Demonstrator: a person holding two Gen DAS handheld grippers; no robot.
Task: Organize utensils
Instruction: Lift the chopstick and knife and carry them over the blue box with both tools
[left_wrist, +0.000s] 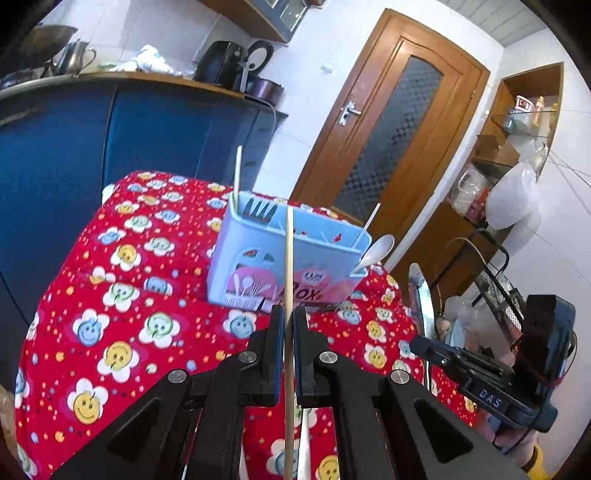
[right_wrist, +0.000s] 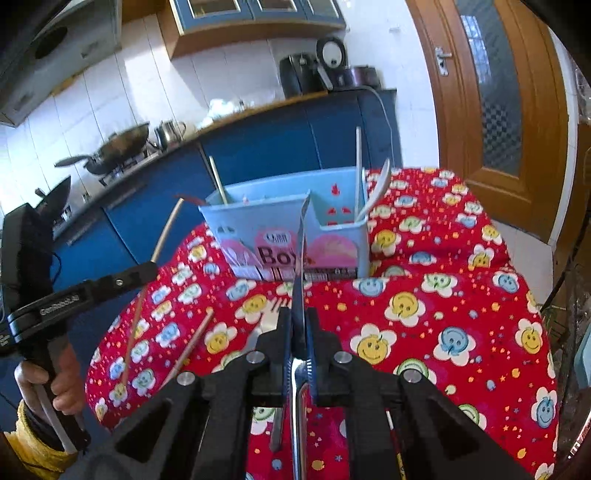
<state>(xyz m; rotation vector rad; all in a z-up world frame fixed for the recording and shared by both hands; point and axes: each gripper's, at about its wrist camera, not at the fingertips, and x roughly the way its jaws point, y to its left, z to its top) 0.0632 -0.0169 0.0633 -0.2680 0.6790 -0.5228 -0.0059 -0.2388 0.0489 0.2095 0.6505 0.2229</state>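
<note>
Thin wooden chopstick (left_wrist: 288, 258), flat steel knife (right_wrist: 300, 258)

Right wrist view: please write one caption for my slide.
Right gripper clamps a metal utensil before the blue utensil box.

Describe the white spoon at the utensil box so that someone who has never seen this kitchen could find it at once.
Start at the table with the red smiley-flower cloth, where a pale blue utensil box marked "Box" stands. Go to the box's right end, nearest the wooden door. The white spoon leans out over that corner, bowl up; its broad rounded bowl sets it apart from the thin straight chopstick beside it.
</note>
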